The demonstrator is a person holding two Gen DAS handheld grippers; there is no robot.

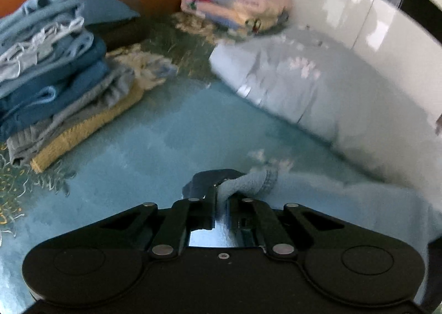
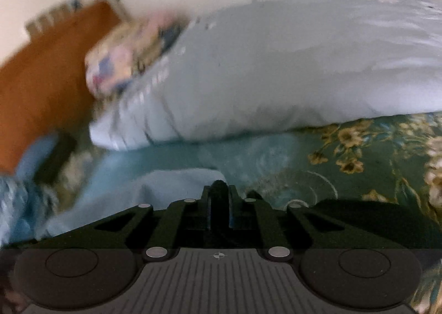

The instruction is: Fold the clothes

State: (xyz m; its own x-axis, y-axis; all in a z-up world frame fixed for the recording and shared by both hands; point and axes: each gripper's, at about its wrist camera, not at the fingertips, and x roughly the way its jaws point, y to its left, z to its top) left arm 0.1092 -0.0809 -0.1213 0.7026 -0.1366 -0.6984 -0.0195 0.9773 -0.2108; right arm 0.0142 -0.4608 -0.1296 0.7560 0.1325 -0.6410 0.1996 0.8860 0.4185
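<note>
We are mid-fold: left gripper (image 1: 221, 198) is pinching the blue garment (image 1: 345, 203), lying beside the pillow (image 1: 290, 87); right gripper (image 2: 219, 189) fingers are pressed together, seemingly empty. Next we are needing a second hold.

Your two wrist cameras look forward, low and near the bed; both see the pale pillow (image 1: 317, 84) (image 2: 276, 71) ahead.

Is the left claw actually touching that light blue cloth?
Touching. In the left wrist view the left claw is shut on a bunched fold of the light blue cloth.
</note>
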